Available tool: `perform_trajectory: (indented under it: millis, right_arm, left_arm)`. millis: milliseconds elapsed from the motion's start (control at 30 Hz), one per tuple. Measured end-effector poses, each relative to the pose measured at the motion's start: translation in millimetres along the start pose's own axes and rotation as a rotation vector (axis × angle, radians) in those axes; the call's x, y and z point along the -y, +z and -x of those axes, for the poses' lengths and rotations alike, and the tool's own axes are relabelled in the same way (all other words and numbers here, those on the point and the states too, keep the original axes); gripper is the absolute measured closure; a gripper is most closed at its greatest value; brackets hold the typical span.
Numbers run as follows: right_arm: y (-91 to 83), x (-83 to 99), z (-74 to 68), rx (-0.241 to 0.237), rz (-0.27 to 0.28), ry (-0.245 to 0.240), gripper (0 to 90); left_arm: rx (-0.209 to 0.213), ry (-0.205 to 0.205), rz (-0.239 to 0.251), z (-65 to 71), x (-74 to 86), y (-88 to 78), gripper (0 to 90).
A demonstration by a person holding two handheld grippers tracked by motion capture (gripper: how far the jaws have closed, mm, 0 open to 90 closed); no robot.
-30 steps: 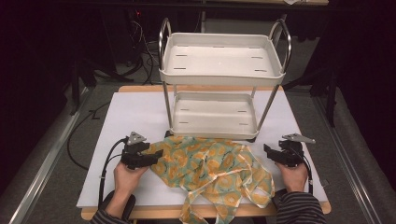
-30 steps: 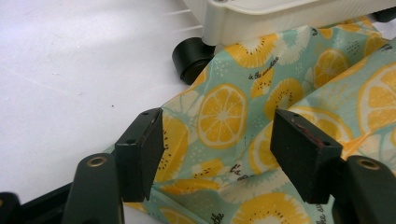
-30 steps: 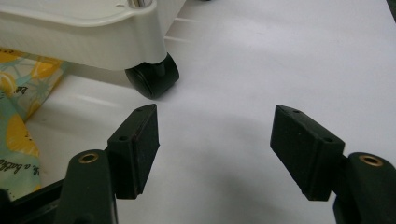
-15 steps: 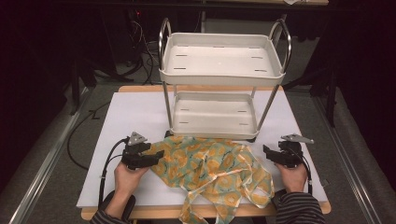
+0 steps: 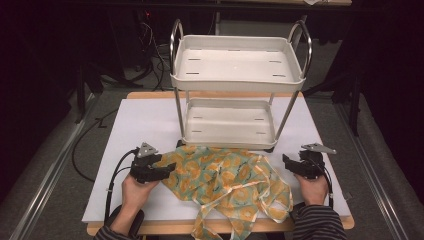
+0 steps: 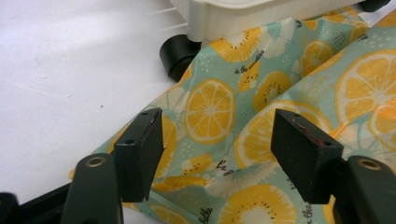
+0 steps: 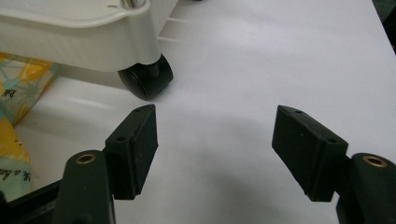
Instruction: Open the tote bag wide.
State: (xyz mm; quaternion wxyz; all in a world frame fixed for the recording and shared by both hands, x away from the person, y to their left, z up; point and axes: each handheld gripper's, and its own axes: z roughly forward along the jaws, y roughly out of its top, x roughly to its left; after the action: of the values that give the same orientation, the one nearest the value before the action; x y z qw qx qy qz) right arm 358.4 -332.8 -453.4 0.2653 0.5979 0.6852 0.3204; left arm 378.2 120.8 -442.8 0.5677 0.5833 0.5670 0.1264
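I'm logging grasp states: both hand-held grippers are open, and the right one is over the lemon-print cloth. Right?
Not quite. Both are open, but it is the left hand-held gripper that is over the lemon-print cloth, as the left gripper view shows. The right hand-held gripper is over the bare white table.

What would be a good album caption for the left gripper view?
Open black left gripper poised over a crumpled teal fabric bag printed with orange slices, beside the white plastic cart's black caster wheel.

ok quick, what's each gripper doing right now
Left gripper: open, jaws apart over the lemon-print cloth, holding nothing.
Right gripper: open, holding nothing.
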Motion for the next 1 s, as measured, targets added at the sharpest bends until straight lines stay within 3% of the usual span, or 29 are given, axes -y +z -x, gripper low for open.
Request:
perform_trajectory:
  millis: [667, 767, 900, 1000]
  right_arm:
    - [1.9, 0.3, 0.2, -0.015, -0.009, -0.010, 31.9]
    - [2.0, 0.4, 1.9, -0.014, -0.012, 0.005, 31.9]
    - [0.8, 0.0, -1.0, -0.012, -0.003, -0.013, 32.5]
    - [2.1, -1.0, -1.6, -0.014, -0.009, -0.004, 32.7]
  left_arm:
    - [0.005, -0.002, -0.007, 2.9, 0.0, 0.4, 35.6]
    - [0.007, 0.012, -0.008, 4.4, 1.4, -0.3, 35.7]
    - [0.012, 0.021, -0.004, 5.3, 2.1, -4.2, 35.8]
    - [0.024, 0.004, 0.002, 6.8, -0.4, -7.1, 36.3]
